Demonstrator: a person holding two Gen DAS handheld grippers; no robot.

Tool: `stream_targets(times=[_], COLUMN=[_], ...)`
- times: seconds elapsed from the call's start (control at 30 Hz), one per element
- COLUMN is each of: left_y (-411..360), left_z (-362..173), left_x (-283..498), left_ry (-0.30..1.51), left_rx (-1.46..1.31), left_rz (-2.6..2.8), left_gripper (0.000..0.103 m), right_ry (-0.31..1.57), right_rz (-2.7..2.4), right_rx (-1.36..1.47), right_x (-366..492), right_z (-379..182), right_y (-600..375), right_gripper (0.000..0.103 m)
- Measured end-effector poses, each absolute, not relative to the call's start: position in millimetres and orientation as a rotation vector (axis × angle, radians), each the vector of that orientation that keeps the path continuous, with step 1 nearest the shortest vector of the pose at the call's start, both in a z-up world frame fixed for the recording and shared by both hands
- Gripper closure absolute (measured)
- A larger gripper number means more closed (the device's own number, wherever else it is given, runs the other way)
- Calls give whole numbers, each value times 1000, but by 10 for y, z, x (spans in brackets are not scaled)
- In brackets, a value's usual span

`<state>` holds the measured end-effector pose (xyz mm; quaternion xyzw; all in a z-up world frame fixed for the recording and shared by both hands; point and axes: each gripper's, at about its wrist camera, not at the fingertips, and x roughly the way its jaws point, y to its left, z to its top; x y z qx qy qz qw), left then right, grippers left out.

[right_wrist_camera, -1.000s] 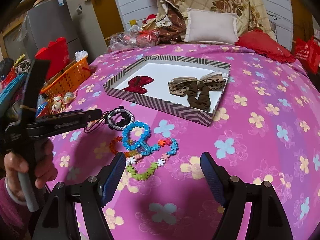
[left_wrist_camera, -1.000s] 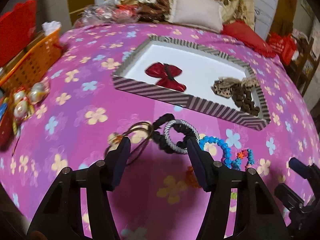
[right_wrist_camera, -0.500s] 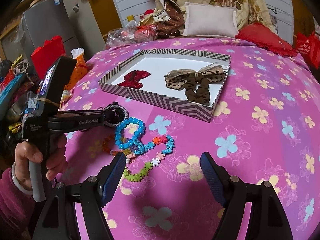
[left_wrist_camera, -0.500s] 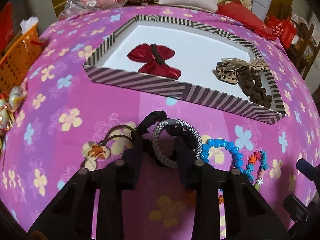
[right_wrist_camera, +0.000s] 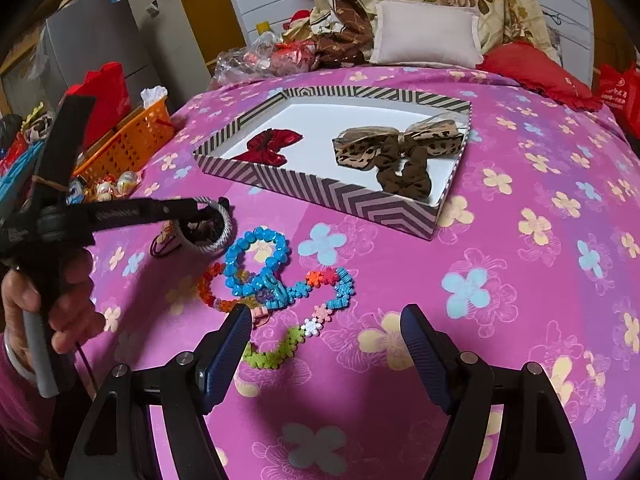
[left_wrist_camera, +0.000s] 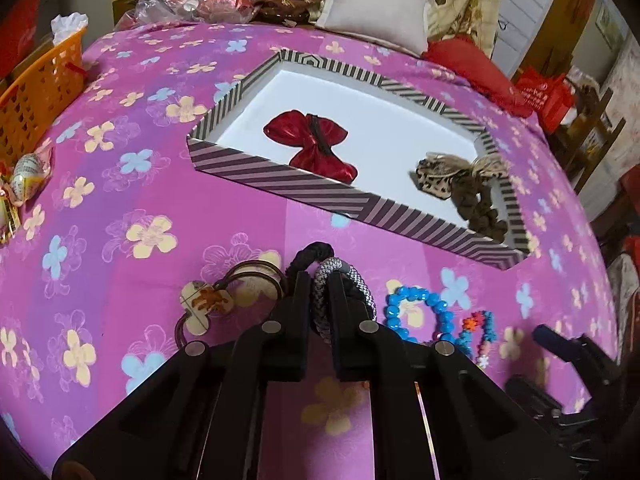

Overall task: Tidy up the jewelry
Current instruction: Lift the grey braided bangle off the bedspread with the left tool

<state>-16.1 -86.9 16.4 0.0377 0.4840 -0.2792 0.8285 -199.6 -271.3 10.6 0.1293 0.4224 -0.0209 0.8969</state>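
My left gripper [left_wrist_camera: 319,300] is shut on a grey-and-white braided hair tie [left_wrist_camera: 320,312], with a black hair tie [left_wrist_camera: 310,254] caught beside it; both hang just above the pink bedspread. The same gripper [right_wrist_camera: 218,205] and grey tie [right_wrist_camera: 216,240] show in the right wrist view. A striped tray [left_wrist_camera: 320,196] [right_wrist_camera: 320,196] beyond holds a red bow [left_wrist_camera: 312,146] [right_wrist_camera: 272,148] and a leopard-print bow scrunchie [left_wrist_camera: 460,184] [right_wrist_camera: 396,156]. My right gripper [right_wrist_camera: 326,344] is open and empty above a blue bead bracelet [right_wrist_camera: 256,260] and a coloured flower-bead chain [right_wrist_camera: 316,308].
A brown elastic with a beige charm [left_wrist_camera: 208,304] lies left of my left gripper. An orange basket [left_wrist_camera: 36,96] [right_wrist_camera: 128,144] and wrapped sweets [left_wrist_camera: 24,180] sit at the bed's left edge. Pillows [right_wrist_camera: 428,36] and clutter line the far side.
My left gripper has closed from wide open onto the grey hair tie and lifted it a little off the bedspread. My right gripper has stayed open and nearly still.
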Motion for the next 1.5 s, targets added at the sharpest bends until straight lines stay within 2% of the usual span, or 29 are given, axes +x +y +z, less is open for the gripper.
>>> stream_targets(times=[0.4, 0.87, 1.13, 1.2, 1.37, 1.43, 1.5], left_y=[-598, -482, -388, -393, -410, -394, -382], left_z=[304, 3, -81, -70, -36, 4, 46], left_x=[-321, -636, -804, -837, -910, -954, -987], left_ry=[1038, 1098, 1123, 1110, 1101, 1090, 1071], left_rx=[4, 121, 126, 130, 138, 137, 139], left_rz=[-661, -663, -651, -654, -664, -678, -691], left_gripper=[96, 96, 85, 76, 77, 89, 92], right_ry=[882, 882, 889, 889, 886, 885, 887], right_rz=[-19, 10, 17, 17, 17, 17, 19], right_rx=[252, 229, 230, 227, 230, 228, 232], right_x=[-1945, -1914, -1905, -1909, -1917, -1914, -1911], right_z=[80, 132, 116, 118, 129, 130, 129], right_y=[-2651, -2513, -2476, -2470, -2462, -2458, -2456], right_gripper=[28, 28, 28, 28, 28, 28, 28])
